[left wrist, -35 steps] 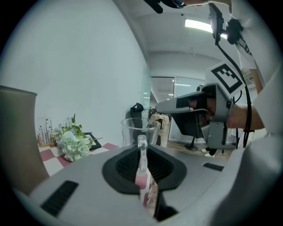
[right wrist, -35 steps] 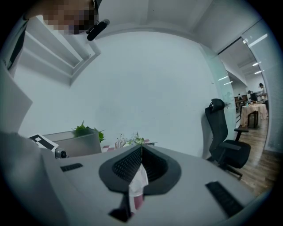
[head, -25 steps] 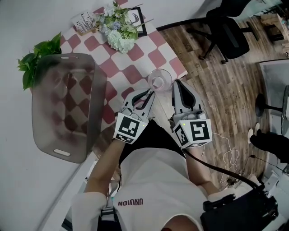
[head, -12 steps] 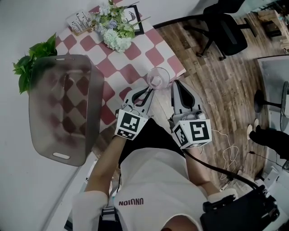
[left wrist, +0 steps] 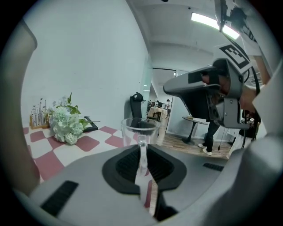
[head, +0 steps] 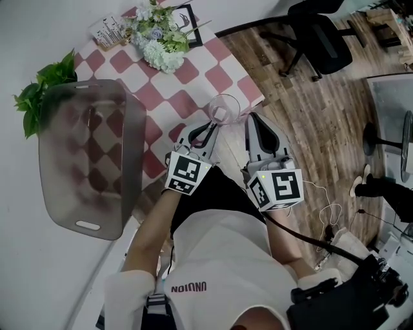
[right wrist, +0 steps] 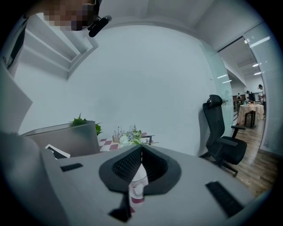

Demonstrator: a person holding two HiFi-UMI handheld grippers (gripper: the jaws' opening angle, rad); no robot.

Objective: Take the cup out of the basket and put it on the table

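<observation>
Head view: clear cup [head: 224, 109] at the checked table's [head: 193, 77] near edge, close to its right corner, outside the grey basket [head: 84, 161] along the left edge. Left gripper view: left gripper [left wrist: 143, 154] clamped on the cup's handle [left wrist: 141, 142], cup upright. Right gripper view: right gripper [right wrist: 140, 152] closed, pads together, holding nothing.

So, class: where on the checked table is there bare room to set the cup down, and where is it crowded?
Bare cloth on the table lies between the basket, the white flowers and the cup held by the left claw. The far end is crowded: flowers, frame, card stand.
</observation>
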